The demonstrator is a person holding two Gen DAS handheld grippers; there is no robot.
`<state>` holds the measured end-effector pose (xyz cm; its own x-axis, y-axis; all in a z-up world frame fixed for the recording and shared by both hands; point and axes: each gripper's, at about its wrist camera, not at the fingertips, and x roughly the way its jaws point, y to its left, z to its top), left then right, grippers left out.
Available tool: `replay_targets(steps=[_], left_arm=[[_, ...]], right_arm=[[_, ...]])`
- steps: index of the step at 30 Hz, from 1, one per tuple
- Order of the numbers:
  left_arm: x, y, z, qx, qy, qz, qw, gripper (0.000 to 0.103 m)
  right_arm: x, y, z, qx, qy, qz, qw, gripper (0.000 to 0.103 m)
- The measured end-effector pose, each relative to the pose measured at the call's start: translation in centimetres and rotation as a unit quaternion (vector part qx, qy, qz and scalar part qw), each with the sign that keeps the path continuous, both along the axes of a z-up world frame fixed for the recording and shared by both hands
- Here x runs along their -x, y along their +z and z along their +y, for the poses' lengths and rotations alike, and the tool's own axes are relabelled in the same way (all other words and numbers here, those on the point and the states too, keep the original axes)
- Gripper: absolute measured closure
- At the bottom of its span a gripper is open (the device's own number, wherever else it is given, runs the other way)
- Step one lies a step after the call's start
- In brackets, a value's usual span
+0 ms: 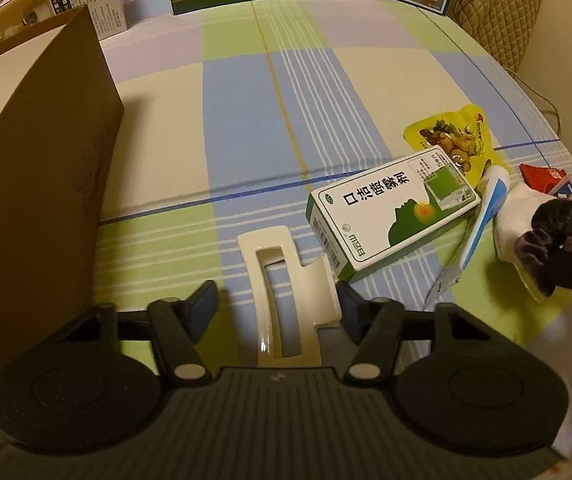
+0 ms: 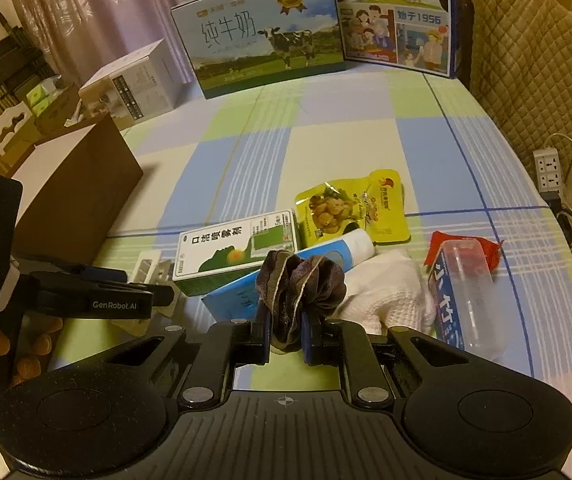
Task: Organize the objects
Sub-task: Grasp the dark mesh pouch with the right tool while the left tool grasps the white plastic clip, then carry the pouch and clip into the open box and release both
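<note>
My left gripper (image 1: 277,304) is open, its fingers on either side of a cream hair claw clip (image 1: 288,292) that lies on the checked tablecloth. My right gripper (image 2: 286,334) is shut on a dark brown scrunchie (image 2: 302,280), also seen at the right edge of the left wrist view (image 1: 542,236). A green and white spray box (image 1: 390,216) lies just right of the clip; it also shows in the right wrist view (image 2: 233,252). A brown box (image 1: 41,184) stands open at the left.
A yellow snack packet (image 2: 350,208), a blue and white tube (image 2: 334,250), a white cloth (image 2: 382,288), a clear plastic case (image 2: 466,292) and a red wrapper (image 2: 490,250) lie on the right. Milk cartons (image 2: 269,40) stand at the back. The table edge (image 2: 558,248) curves right.
</note>
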<state>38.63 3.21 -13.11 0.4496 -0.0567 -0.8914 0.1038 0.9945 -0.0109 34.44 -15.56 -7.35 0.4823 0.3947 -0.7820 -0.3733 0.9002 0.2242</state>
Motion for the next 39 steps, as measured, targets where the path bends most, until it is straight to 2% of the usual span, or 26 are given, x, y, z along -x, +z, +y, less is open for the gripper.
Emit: replay_targets(steps=[1, 3, 12, 24, 31, 39], left_arm=[[0.0, 0.0, 0.0, 0.006, -0.003, 0.0, 1.0, 0.063], [0.1, 0.0, 0.0, 0.008, -0.006, -0.004, 0.9999, 0.067], [1.3, 1.8, 0.5, 0.014, -0.001, -0.031, 0.9994, 0.068], [4.7, 8.1, 1.4, 0.059, 0.008, -0.097, 0.9935, 0.068], [7.7, 12.1, 3.9, 0.07, 0.027, -0.133, 0.9882, 0.068], [11.4, 15.6, 9.7, 0.059, 0.078, -0.18, 0.9787, 0.068]], right_arm=[[0.1, 0.0, 0.0, 0.0, 0.0, 0.0, 1.0, 0.092], [0.2, 0.1, -0.1, -0.001, -0.001, -0.001, 1.0, 0.092], [0.7, 0.7, -0.1, -0.005, 0.003, -0.009, 1.0, 0.092], [2.3, 3.9, 1.0, -0.032, 0.029, -0.039, 0.998, 0.092], [3.8, 7.1, 4.4, -0.065, 0.08, -0.072, 0.992, 0.092], [6.2, 9.4, 12.1, -0.11, 0.173, -0.089, 0.975, 0.092]])
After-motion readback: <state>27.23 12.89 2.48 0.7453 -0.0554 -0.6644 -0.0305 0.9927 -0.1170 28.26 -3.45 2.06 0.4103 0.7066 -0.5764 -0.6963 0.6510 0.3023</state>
